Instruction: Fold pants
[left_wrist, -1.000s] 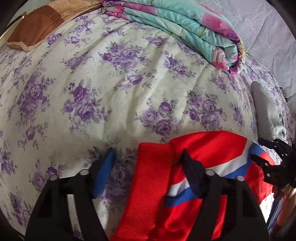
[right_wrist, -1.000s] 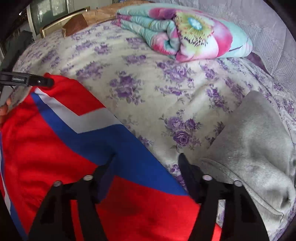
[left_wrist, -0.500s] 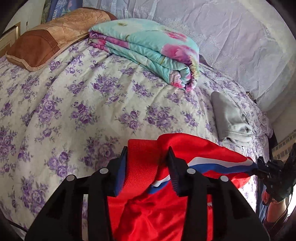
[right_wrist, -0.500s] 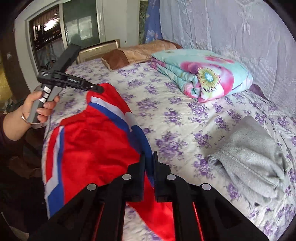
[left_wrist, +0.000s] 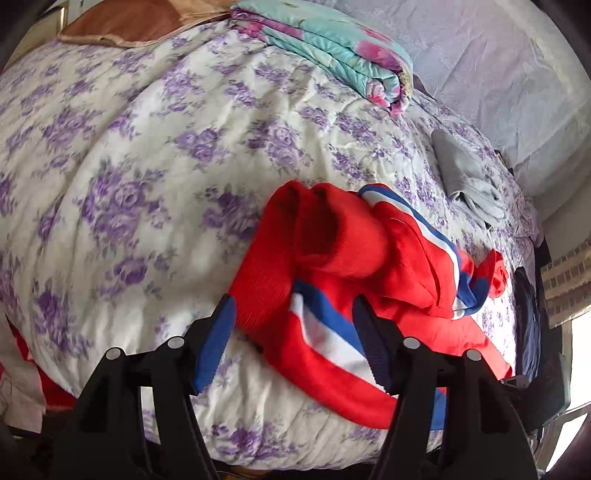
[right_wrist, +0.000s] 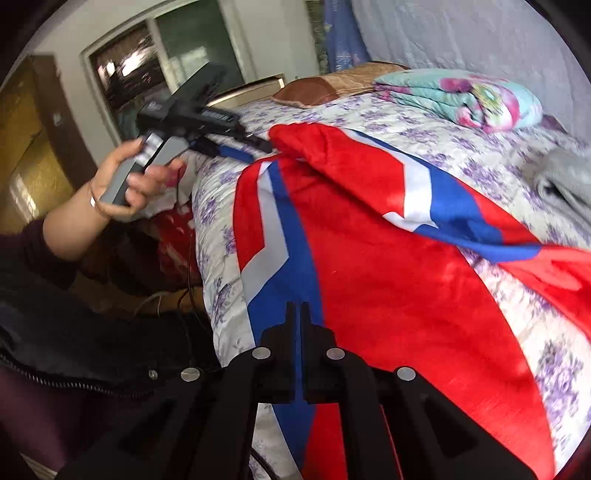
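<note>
My left gripper (left_wrist: 291, 332) has just released the fleecy red pants with blue-white stripes (left_wrist: 332, 258); my right gripper (right_wrist: 298, 317) fingers pinch their edge.

home bedroom | bed w/ floral sheet (left_wrist: 184, 155) | folded quilt (left_wrist: 332, 48) | pillow (left_wrist: 122, 22)

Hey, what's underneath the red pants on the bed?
The red pants lie on a purple-flowered bedspread, which shows all around them. Whatever else is beneath the cloth is covered and cannot be seen.
</note>
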